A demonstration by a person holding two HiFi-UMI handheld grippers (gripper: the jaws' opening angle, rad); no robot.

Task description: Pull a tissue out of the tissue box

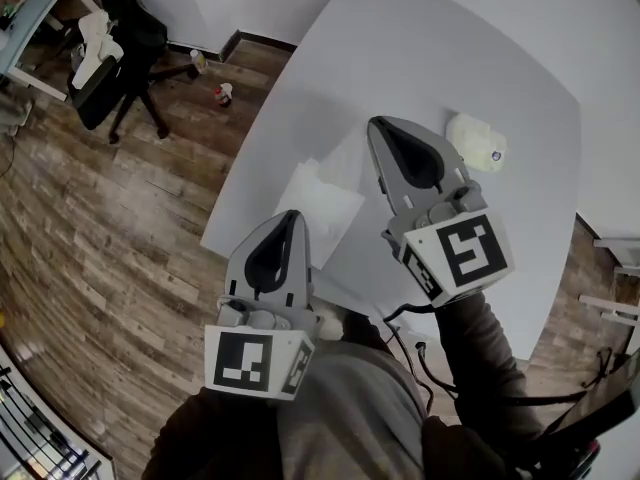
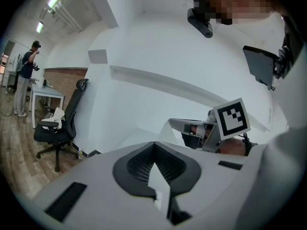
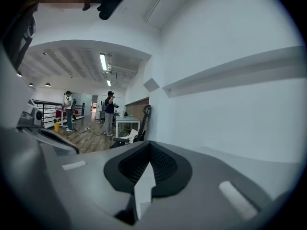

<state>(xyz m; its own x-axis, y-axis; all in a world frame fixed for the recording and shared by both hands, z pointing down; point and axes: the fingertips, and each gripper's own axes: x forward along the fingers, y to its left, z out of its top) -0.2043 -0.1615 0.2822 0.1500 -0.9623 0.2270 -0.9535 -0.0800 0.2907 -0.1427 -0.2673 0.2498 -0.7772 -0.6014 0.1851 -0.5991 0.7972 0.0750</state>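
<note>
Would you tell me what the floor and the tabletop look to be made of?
The floor looks like wood or wood-look laminate: brown planks with staggered joints and a matte finish. The tabletop looks like white laminate or painted board: smooth, uniform, no grain. The look leaves it open.

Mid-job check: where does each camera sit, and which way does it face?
Head view: on the person's head, facing steeply down at the white table; shows left tool, right tool, sleeves.
Left gripper view: on the left tool, facing across the table; right tool shows.
Right gripper view: on the right tool, facing the open room; left tool shows.
All three share the office chair.
</note>
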